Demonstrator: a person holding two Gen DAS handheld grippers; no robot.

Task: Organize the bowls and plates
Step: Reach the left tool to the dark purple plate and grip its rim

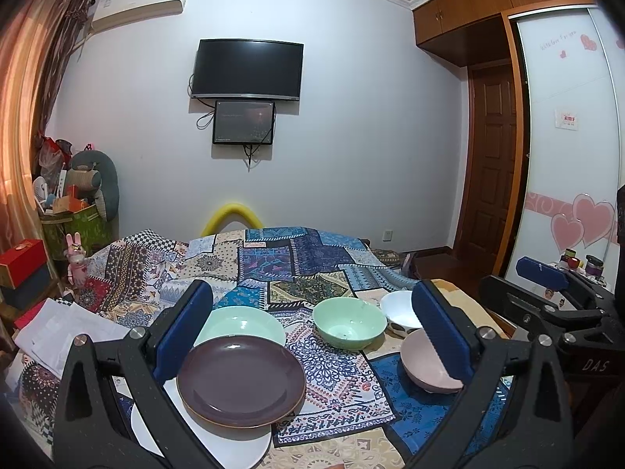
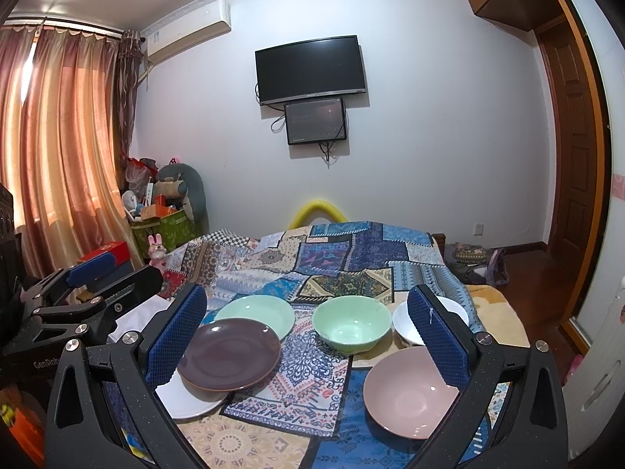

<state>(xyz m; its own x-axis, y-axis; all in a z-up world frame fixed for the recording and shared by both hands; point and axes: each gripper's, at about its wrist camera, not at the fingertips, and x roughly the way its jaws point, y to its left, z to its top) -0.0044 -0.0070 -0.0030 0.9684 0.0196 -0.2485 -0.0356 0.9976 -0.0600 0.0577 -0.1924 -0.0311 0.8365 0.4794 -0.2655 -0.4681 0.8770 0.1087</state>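
A: What do the two wrist views show of the grippers?

B: The left gripper [image 1: 312, 336] fills the lower part of the left wrist view, its blue-padded fingers [image 1: 183, 328] spread wide apart and holding nothing. The right gripper [image 2: 308, 336] stands likewise in the right wrist view, fingers [image 2: 437, 336] apart and empty. Each gripper also appears at the edge of the other's view.

A: Where do the plates lie?

B: On the patchwork cloth [image 1: 332, 367], lower left of both frames. A purple plate [image 1: 241, 381] rests on top of a white plate [image 1: 218, 441], whose rim shows beneath it. A pale green plate [image 1: 250, 322] lies just behind, its near edge overlapped by the purple one.

A: And the bowls?

B: A green bowl [image 2: 351, 322] stands upright at lower centre. A white bowl [image 2: 406, 322] sits to its right, partly hidden by the right finger. A pink bowl [image 2: 410, 391] lies nearest the camera at lower right, apart from the green one.

A: The background?

B: A dark television [image 2: 310, 68] hangs on the wall at upper centre, curtains [image 2: 58, 136] at left.
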